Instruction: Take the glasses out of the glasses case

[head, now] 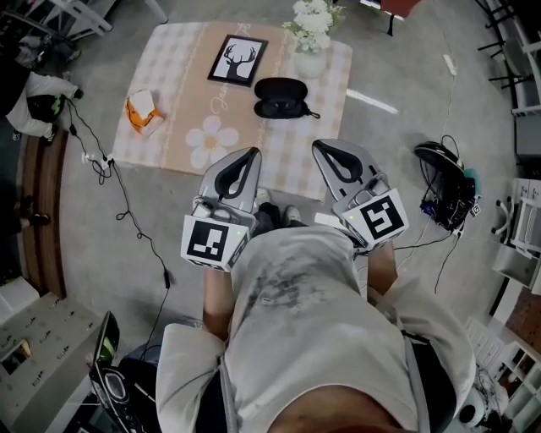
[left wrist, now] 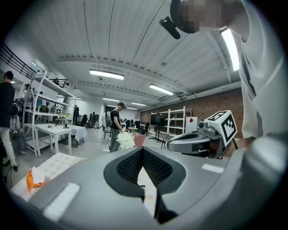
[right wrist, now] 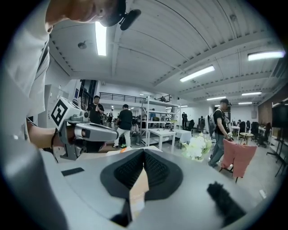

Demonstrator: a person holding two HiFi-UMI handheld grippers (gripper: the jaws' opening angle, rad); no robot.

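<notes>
While flowers (head: 314, 19) fill the vase (head: 310, 64), the glasses case (head: 281, 97) lies nearby.

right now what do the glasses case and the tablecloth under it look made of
Glasses case: black, seemingly a stiff moulded shell with a soft sheen, maybe leatherette or plastic; it keeps a rounded, domed shape. Tablecloth: likely printed fabric, matte; checked pattern with a daisy, no glare.

Black glasses case (head: 281, 96); peach-and-white checked tabletop (head: 169, 68) printed with a white daisy (head: 211, 139); black-framed, black-and-white stag picture (head: 237, 60); white flowers (head: 313, 19), white vase (head: 309, 64); orange packet (head: 142, 111).
</notes>
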